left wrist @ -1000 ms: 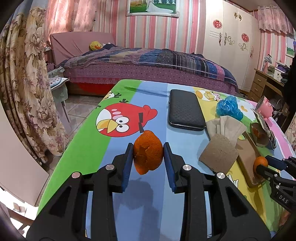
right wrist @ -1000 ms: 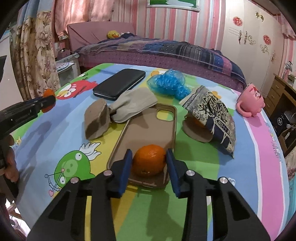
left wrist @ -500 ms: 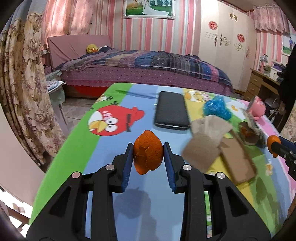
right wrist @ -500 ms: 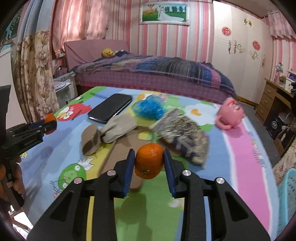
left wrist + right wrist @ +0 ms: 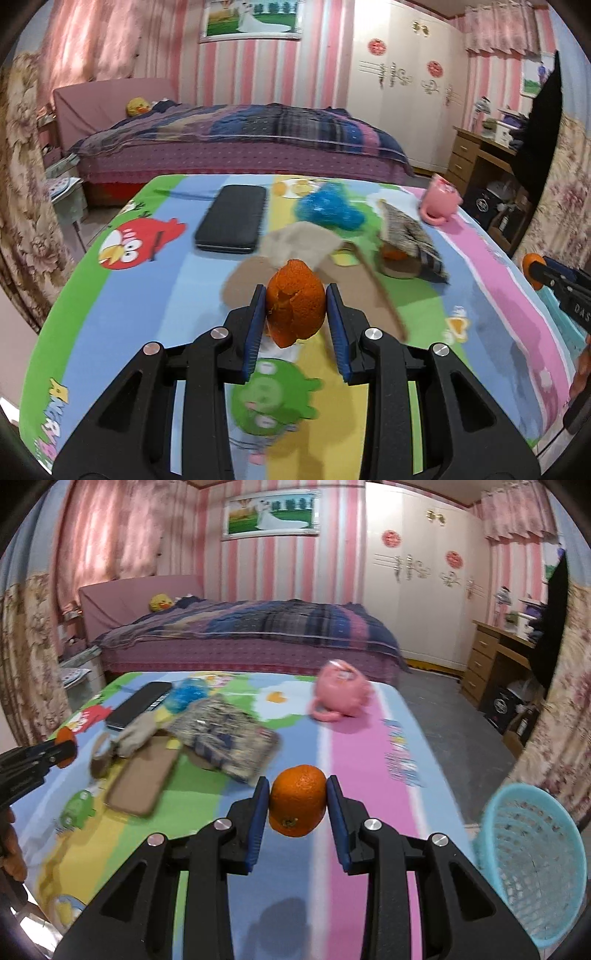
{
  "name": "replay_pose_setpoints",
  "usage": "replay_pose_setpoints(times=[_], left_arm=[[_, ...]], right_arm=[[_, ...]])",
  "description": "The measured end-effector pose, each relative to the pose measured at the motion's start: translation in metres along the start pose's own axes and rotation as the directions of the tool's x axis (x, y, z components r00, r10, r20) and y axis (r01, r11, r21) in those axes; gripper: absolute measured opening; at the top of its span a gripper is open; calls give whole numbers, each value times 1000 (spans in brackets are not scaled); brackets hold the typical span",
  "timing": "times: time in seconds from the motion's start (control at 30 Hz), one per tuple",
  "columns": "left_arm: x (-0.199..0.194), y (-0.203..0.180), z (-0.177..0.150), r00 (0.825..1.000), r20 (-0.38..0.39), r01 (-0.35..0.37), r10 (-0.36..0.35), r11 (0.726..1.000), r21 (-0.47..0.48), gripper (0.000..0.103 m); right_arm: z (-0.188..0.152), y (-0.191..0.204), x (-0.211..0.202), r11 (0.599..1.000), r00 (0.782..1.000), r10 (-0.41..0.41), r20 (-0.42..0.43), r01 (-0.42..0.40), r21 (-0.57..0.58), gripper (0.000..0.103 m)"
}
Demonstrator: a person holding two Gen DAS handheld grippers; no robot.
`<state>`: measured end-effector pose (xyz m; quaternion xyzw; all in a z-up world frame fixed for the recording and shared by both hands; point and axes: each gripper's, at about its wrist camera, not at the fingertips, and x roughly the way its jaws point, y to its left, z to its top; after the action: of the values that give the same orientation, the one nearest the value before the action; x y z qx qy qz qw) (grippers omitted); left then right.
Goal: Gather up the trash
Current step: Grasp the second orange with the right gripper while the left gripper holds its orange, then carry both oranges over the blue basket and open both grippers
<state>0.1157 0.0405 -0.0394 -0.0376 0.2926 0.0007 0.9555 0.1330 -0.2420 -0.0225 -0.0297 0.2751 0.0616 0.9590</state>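
In the right wrist view, the right gripper is seen clamped on an orange, both blue pads pressed against its sides, the fruit lifted clear of the table. A blue basket stands low at the right, beyond the table's edge and apparently on the floor; it lies to the right of the fingers and below them, with nothing seen in between. From the right fingers the basket is near, and the coming move is judged to be a swing right and a lowering over its open rim.

In the left wrist view, the left gripper is seen clamped on a torn orange peel, held with its long axis upright between the pads, above the table's middle. The basket is not shown in that view. The right gripper appears at the far right edge there, so the left hand is judged the farther from the basket, with the table's width still to be crossed.
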Motion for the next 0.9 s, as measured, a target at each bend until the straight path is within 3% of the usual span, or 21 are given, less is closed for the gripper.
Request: replay_pose_setpoints(times=[0.53, 0.9], left_arm=[[2, -115, 8, 993, 9, 116, -118, 985, 125, 32], [13, -205, 17, 974, -17, 226, -228, 951, 209, 32]], right_arm=[[-21, -111, -36, 986, 990, -140, 21, 137, 95, 32], [-36, -189, -65, 951, 965, -260, 20, 253, 180, 32]])
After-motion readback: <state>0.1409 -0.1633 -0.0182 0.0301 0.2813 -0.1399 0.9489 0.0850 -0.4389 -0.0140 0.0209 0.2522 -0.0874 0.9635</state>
